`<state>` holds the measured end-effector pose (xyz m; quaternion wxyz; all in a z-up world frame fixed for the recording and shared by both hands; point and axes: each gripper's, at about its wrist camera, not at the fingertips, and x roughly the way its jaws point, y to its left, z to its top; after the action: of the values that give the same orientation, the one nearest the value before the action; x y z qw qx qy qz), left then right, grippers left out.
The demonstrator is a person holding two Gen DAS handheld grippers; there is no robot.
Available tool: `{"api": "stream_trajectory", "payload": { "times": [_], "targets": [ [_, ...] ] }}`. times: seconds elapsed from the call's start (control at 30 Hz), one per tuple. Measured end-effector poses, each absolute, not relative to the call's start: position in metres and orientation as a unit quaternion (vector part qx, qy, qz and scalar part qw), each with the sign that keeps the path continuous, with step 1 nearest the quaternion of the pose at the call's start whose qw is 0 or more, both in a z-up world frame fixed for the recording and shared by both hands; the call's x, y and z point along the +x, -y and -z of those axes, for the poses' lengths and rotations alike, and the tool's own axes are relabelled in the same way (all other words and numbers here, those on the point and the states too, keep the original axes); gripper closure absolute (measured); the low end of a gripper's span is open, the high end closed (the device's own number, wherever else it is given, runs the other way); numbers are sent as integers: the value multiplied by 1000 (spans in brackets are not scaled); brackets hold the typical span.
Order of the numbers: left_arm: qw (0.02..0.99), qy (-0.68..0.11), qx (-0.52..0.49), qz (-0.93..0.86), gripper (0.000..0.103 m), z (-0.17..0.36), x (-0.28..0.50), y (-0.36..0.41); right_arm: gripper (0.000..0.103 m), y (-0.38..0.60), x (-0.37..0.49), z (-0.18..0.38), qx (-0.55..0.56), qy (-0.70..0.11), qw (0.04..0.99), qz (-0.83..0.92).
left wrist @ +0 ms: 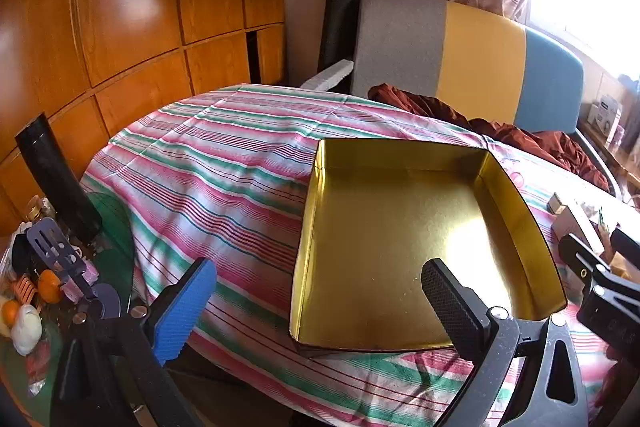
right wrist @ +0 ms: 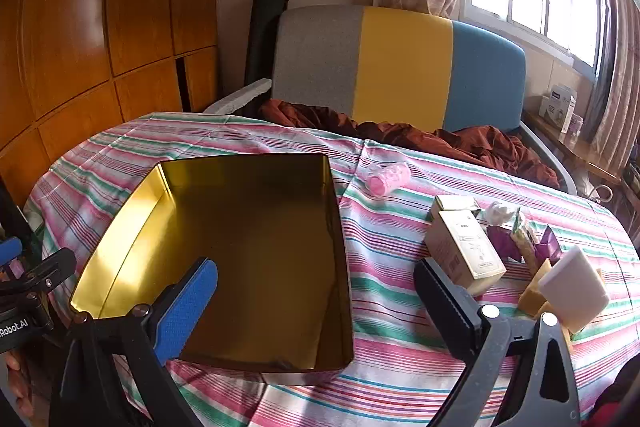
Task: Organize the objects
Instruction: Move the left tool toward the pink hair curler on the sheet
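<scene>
An empty gold tin box (left wrist: 392,239) sits on the striped tablecloth (left wrist: 224,163); it also shows in the right wrist view (right wrist: 240,247). My left gripper (left wrist: 320,291) is open and empty, above the box's near left corner. My right gripper (right wrist: 316,291) is open and empty, above the box's near right edge. To the right of the box lie a pink bottle (right wrist: 388,177), a beige carton (right wrist: 464,251), a smaller box (right wrist: 456,205), purple wrappers (right wrist: 516,243), a white block (right wrist: 574,287) and yellow sponges (right wrist: 534,293).
A grey, yellow and blue sofa (right wrist: 404,67) with a rust-red blanket (right wrist: 460,143) stands behind the table. A wooden wardrobe (left wrist: 120,19) is at the left. A green side table (left wrist: 116,227) at the left carries a black cylinder (left wrist: 56,183), oranges (left wrist: 50,285) and clutter.
</scene>
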<state>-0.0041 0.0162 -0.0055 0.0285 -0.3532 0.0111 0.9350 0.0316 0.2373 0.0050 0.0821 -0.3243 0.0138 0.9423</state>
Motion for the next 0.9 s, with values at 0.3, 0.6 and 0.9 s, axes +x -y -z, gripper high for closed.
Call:
{"api": "stream_trajectory", "payload": {
  "times": [0.3,0.6,0.9],
  "targets": [
    [71,-27,-371,-926,0,14,-6,-32,2,-266,36,-3,-327,-30,111,-938],
    [179,-7,-406,-896,0,24,-8,-55,2,-308,39,-6,-326,-47,151,-932],
    [251,-9,-408,-878,0,9,-26,-87,2,-379,53,-28,-304,-40,215,-927]
  ]
}}
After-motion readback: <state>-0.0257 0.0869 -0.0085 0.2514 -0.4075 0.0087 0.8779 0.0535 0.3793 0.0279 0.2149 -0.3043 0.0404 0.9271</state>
